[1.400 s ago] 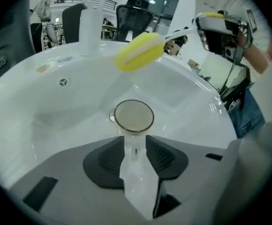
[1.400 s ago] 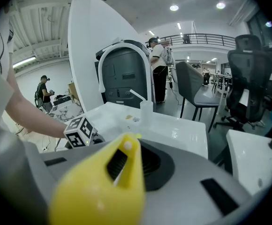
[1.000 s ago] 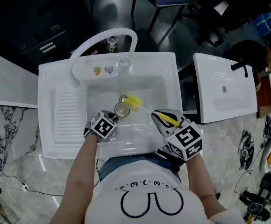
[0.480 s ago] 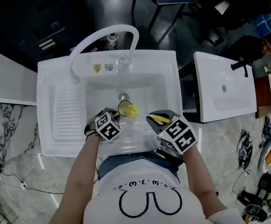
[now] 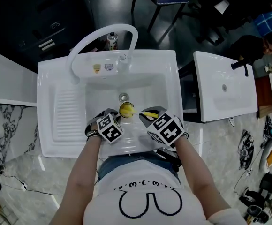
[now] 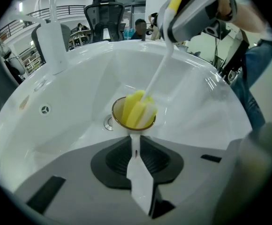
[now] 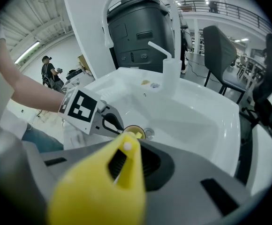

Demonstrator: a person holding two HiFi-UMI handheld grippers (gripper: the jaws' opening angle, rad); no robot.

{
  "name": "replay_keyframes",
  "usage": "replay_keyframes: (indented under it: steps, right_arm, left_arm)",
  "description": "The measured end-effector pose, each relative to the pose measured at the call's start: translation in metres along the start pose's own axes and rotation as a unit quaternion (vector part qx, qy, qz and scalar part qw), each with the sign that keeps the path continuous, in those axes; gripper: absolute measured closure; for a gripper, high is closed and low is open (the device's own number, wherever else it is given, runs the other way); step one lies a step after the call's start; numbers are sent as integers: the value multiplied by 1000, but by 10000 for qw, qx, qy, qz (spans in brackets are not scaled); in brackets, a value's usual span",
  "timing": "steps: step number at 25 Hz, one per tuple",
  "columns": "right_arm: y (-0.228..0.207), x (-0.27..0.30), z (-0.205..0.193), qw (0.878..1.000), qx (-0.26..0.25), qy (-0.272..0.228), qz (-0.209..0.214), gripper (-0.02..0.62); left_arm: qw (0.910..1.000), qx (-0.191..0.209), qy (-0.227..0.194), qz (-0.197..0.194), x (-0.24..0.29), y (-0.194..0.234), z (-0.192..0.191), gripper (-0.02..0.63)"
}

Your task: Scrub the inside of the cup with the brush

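1. Gripping the cup (image 6: 116,119) by its white handle, the left claw (image 6: 135,146) is closed on it. The handle runs straight back between the jaws.
2. Cup is low in the sink (image 5: 147,86) basin, just beside the drain (image 5: 123,97), mouth facing up.
3. Cannot tell whether the cup rests on the basin floor.
4. Right claw (image 5: 149,118) is clamped on the brush (image 6: 138,108) at its yellow grip.
5. Thin white stem slants down from the right claw to the cup.
6. Yellow brush head is inside the cup and fills most of the mouth.
7. Faucet (image 5: 103,35) arches above the basin's far edge, well apart from both claws.
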State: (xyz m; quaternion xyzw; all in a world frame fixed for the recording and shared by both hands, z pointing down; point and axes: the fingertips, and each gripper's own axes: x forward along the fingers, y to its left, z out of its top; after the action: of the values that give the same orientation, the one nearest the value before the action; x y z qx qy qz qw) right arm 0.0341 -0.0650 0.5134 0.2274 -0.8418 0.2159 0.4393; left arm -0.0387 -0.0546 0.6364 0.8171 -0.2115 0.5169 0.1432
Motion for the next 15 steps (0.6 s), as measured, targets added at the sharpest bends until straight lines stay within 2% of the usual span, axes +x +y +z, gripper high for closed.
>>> replay_keyframes:
  steps: [4, 10, 15]
  right_arm:
    - [3, 18, -2, 9998, -72, 160, -39, 552]
    - [4, 18, -4, 9998, 25, 107, -140, 552]
    - [6, -14, 4, 9970, 693, -306, -129, 552]
  left_arm:
    - [9999, 135, 9, 32, -1, -4, 2, 540]
    - [9998, 181, 58, 78, -1, -8, 1, 540]
    - [9997, 139, 73, 176, -1, -5, 2, 540]
